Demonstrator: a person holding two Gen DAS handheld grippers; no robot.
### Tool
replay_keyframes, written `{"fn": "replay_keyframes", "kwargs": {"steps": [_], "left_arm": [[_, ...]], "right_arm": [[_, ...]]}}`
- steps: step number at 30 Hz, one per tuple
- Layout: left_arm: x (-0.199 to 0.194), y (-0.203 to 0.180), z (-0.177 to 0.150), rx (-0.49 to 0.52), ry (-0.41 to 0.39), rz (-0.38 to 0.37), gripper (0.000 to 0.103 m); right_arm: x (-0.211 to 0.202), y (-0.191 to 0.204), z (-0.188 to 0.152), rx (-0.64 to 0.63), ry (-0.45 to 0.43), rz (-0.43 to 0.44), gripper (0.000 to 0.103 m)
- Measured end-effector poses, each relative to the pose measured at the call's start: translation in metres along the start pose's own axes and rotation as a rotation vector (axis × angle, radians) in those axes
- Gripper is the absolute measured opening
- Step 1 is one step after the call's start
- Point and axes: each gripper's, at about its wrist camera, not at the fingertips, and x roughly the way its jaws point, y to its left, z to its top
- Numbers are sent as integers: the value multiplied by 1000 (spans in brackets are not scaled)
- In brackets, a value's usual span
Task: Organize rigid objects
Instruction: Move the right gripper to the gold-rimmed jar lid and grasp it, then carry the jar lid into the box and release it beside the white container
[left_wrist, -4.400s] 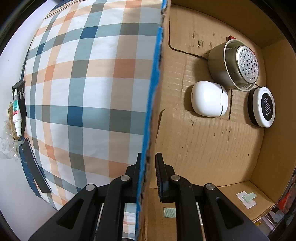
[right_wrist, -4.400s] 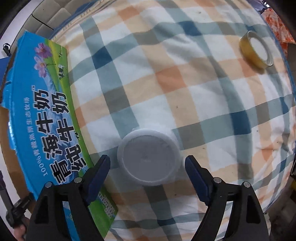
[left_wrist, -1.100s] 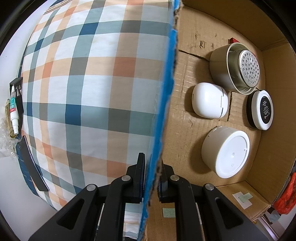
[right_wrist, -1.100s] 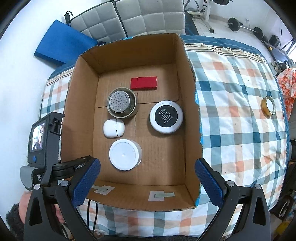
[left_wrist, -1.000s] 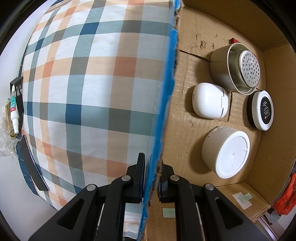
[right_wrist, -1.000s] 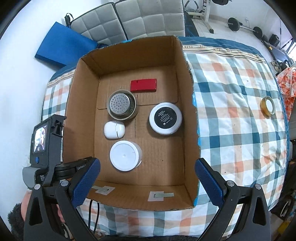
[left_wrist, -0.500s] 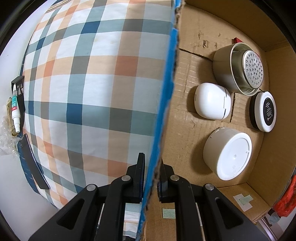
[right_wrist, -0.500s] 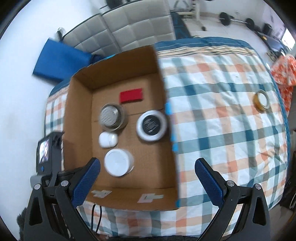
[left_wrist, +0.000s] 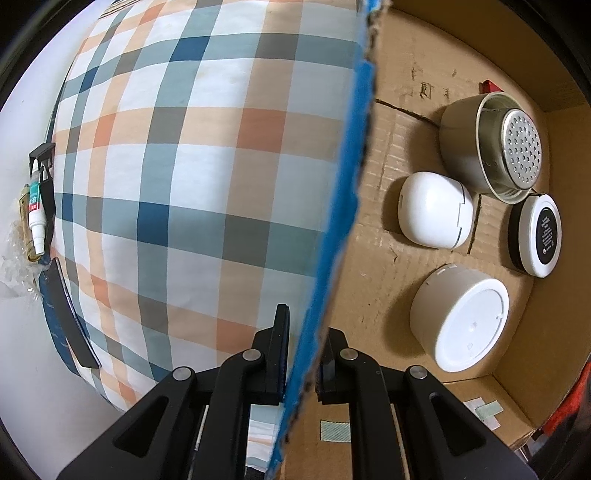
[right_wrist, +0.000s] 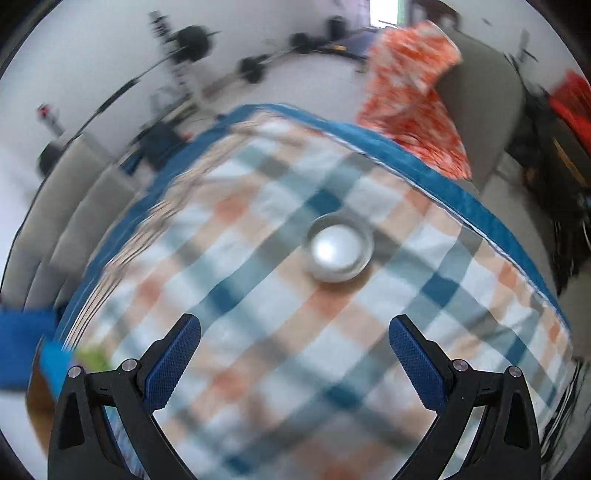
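Checked bedding (left_wrist: 192, 177) in blue, orange and white covers the bed, and everything else sits on it or beside it. On the bedding stands the cardboard box (left_wrist: 417, 122), open at the top, its blue-printed side wall (left_wrist: 343, 206) rising edge-on in the left wrist view. The left gripper (left_wrist: 301, 354) is clamped on that wall, one finger outside the box and one inside.

Inside the box, nearest the clamped wall, sits a white round container (left_wrist: 461, 321) with a flat lid. Beyond it lies a white rounded case (left_wrist: 432, 210), and further still a metal cup with a perforated insert (left_wrist: 491, 144). A black-and-white round tin (left_wrist: 539, 236) rests against the far side wall, and a sliver of a red item (left_wrist: 489, 86) shows behind the cup.

Outside the box, the right gripper (right_wrist: 295, 350) hangs over the bedding with its blue pads wide apart and nothing between them. Ahead of it lies a tape roll (right_wrist: 338, 251), blurred.
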Motion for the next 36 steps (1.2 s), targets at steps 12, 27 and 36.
{"fn": "replay_keyframes", "kwargs": {"steps": [12,27,36], "left_arm": [[0,4,5,-30,10,8,9],[3,-14,2,4,-3,19,9],[1,-11,0,19,-13,0,9]], "right_arm": [[94,-32,37,167,41,-86,69],[76,46,-63,-331,387,17,71],[85,40,-53,-376,429,6,68]]}}
